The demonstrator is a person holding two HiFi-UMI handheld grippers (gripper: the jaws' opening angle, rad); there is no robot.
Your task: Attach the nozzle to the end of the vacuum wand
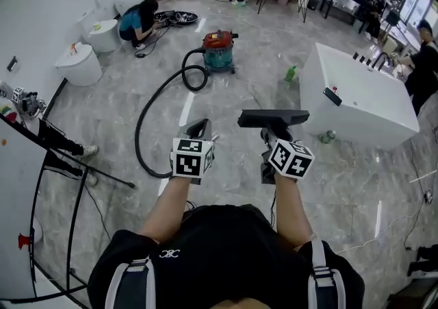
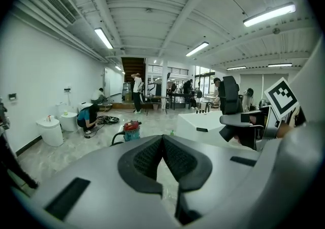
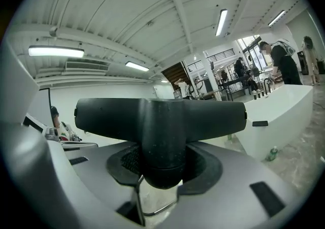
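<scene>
My right gripper (image 1: 268, 135) is shut on the neck of a black T-shaped floor nozzle (image 1: 272, 118), whose wide head lies crosswise above the jaws (image 3: 162, 121). My left gripper (image 1: 200, 128) is shut with nothing in it; its pads (image 2: 152, 157) meet in the left gripper view. Both are held at waist height, side by side. Ahead on the floor stands a red and teal vacuum cleaner (image 1: 219, 51). Its black hose (image 1: 145, 119) curves toward me, and the near end passes behind my left gripper. I cannot make out a wand.
A white island counter (image 1: 356, 99) stands at the right, with a green bottle (image 1: 291, 73) on the floor beside it. White toilets (image 1: 79, 64) line the left wall, where a person (image 1: 137, 21) crouches. Black stand legs (image 1: 68, 157) spread at the near left.
</scene>
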